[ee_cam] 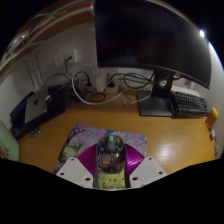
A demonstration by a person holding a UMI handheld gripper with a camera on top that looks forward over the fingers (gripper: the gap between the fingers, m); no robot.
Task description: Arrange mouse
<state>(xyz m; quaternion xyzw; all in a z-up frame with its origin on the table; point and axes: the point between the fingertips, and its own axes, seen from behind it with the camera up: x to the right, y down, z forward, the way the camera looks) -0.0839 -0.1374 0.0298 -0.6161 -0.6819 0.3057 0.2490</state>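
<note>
A dark, glossy mouse (110, 153) sits between my gripper's (110, 162) two fingers, with the magenta pads (88, 158) pressed against both its sides. It is held above a colourful patterned mouse mat (85, 137) that lies on the wooden desk (175, 140). The mat shows beyond and to the left of the fingers, and a bit of it under the mouse.
A large dark monitor (150, 40) stands at the back on a stand (158, 100). A keyboard (190, 103) lies to the right, a black device (35, 108) to the left, and white cables (95, 85) run along the wall. A yellow object (213, 118) sits at the far right.
</note>
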